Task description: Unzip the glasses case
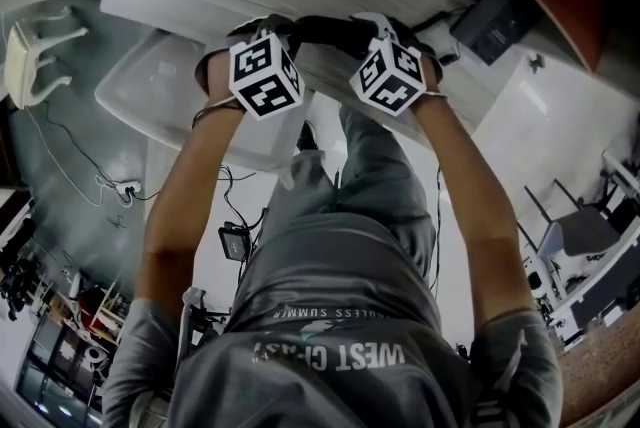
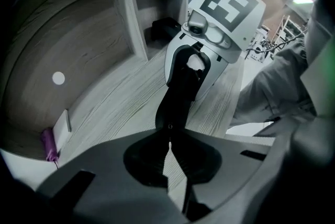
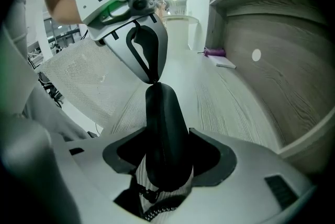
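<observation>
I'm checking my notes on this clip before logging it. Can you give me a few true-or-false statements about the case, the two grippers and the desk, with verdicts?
1. The glasses case is black. True.
2. The case lies flat on the desk. False: it is held up between the two grippers.
3. The right gripper has its jaws clamped on the case's thick end. True.
4. The left gripper has its jaws wide apart. False: they are nearly together, pinching the case's narrow end.
5. A purple object lies on the desk. True.
</observation>
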`<move>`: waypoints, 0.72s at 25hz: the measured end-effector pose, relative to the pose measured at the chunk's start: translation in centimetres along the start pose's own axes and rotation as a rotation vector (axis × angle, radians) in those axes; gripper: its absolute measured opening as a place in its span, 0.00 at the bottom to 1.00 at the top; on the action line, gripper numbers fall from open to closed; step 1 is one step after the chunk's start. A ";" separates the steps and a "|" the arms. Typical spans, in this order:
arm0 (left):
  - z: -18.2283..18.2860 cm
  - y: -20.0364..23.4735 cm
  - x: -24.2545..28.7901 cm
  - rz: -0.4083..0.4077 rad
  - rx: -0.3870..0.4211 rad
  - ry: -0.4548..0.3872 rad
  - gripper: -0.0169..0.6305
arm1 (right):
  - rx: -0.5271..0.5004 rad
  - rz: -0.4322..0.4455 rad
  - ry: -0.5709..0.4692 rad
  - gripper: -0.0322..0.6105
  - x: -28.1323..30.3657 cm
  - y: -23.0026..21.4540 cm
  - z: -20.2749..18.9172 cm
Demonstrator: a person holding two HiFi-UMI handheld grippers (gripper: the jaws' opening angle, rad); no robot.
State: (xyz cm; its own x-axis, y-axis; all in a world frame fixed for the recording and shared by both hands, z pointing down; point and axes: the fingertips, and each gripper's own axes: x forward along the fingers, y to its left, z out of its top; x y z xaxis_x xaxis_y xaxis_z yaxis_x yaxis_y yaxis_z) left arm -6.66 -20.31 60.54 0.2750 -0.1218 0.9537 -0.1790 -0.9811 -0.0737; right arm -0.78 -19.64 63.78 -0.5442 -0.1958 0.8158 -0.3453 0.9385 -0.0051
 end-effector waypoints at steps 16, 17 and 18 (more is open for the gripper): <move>1.3 -1.2 -0.7 -0.088 -0.094 -0.025 0.04 | -0.075 0.014 0.082 0.44 0.1 0.6 -0.1; 1.3 -1.3 -0.7 -0.088 -0.099 -0.025 0.04 | -0.079 0.014 0.086 0.44 0.1 0.7 -0.1; 1.4 -1.4 -0.7 -0.088 -0.108 -0.028 0.04 | -0.084 0.013 0.092 0.44 0.1 0.7 -0.1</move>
State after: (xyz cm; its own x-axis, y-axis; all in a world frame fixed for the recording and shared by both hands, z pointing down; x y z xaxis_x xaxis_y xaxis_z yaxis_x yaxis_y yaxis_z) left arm -5.26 -19.11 59.55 0.3198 -0.0414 0.9466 -0.2528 -0.9665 0.0431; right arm -1.00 -19.00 63.91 -0.4748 -0.1604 0.8654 -0.2717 0.9619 0.0292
